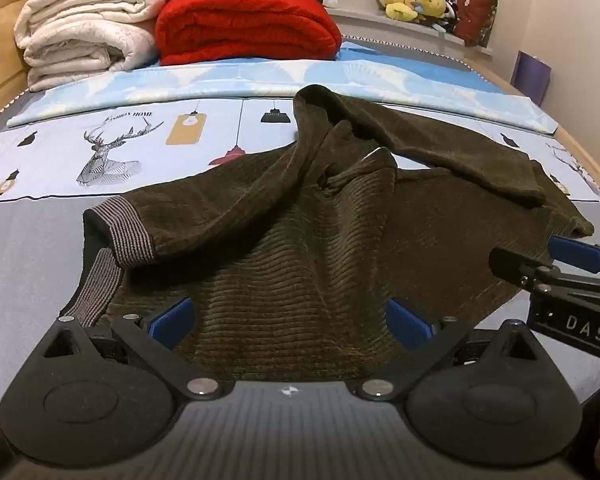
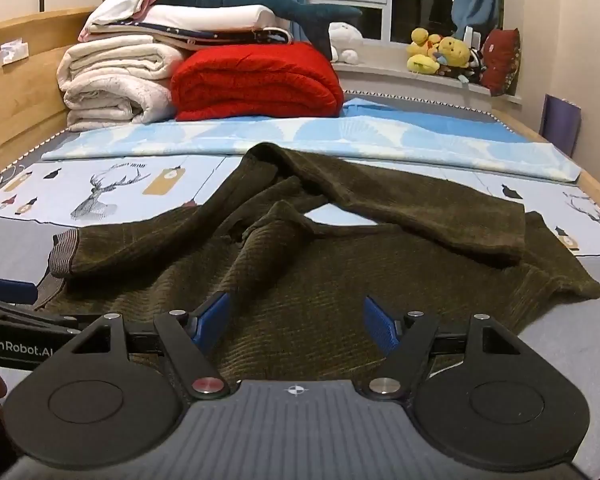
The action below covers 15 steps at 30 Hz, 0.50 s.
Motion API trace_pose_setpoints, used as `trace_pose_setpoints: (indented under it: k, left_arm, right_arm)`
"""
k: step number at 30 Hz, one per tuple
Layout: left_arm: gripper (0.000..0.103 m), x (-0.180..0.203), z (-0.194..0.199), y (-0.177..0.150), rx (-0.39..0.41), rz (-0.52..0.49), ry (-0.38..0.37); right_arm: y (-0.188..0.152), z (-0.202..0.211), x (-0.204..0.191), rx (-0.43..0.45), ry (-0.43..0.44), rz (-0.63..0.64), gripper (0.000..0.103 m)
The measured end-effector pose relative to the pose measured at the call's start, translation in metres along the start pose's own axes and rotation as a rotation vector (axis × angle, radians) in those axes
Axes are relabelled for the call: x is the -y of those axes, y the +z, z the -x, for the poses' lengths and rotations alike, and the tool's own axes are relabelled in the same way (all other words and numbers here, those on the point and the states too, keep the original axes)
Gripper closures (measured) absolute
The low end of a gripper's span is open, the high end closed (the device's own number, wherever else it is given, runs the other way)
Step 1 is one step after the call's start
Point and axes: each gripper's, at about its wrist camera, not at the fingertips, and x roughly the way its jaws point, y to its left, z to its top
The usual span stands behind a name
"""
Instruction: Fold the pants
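Dark olive corduroy pants (image 1: 300,248) lie crumpled on the bed, legs bent over each other, with a striped cuff (image 1: 128,232) at the left. They also show in the right wrist view (image 2: 320,264). My left gripper (image 1: 290,322) is open, its blue pads low over the near edge of the fabric, holding nothing. My right gripper (image 2: 296,322) is open too, over the near edge further right, empty. The right gripper's finger (image 1: 576,254) shows at the right of the left wrist view; the left gripper's finger (image 2: 8,290) shows at the left of the right wrist view.
The bed (image 1: 28,248) has a grey and light-blue printed sheet. Folded white blankets (image 1: 84,36) and a red blanket (image 1: 248,24) are stacked at the far end. Plush toys (image 2: 440,54) sit on the window sill. A wooden bed frame (image 2: 16,120) runs along the left.
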Motion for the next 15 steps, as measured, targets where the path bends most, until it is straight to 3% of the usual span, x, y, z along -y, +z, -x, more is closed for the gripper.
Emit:
trace_pose_setpoints:
  k: [15]
  left_arm:
    - [0.001, -0.0027, -0.0041, -0.0008, -0.016, 0.003, -0.004]
  right_arm:
    - [-0.0033, -0.0061, -0.0031, -0.023, 0.009, 0.018, 0.025]
